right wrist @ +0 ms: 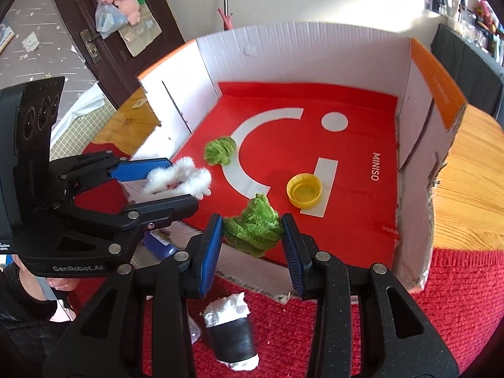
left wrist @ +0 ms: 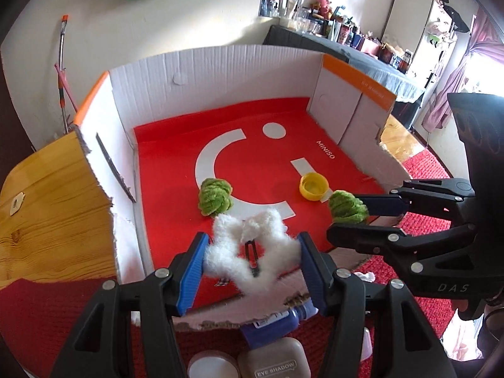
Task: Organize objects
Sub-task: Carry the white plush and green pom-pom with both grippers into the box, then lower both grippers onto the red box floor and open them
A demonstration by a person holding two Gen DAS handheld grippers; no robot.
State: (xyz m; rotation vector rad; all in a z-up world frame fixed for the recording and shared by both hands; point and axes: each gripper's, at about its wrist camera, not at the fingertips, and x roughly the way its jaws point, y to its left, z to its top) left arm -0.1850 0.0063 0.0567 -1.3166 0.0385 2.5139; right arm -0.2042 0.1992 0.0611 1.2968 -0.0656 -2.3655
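My left gripper (left wrist: 252, 249) is shut on a fluffy white star-shaped hair clip (left wrist: 249, 249) and holds it over the front edge of the cardboard box (left wrist: 239, 72). My right gripper (right wrist: 253, 230) is shut on a green fuzzy scrunchie (right wrist: 253, 228) and holds it over the box's front edge; it also shows in the left wrist view (left wrist: 348, 208). A second green scrunchie (left wrist: 215, 201) and a yellow bottle cap (left wrist: 314, 186) lie on the red sheet (left wrist: 176, 157) inside the box. The left gripper with the white clip shows in the right wrist view (right wrist: 179, 179).
Below the box front, on the red knitted cloth (right wrist: 441, 299), lie a blue bottle (left wrist: 271, 324), an eye shadow case (left wrist: 274, 362), a round white jar (left wrist: 211, 365) and a black roll stuffed with white paper (right wrist: 231, 330). The wooden table (left wrist: 47, 214) flanks the box.
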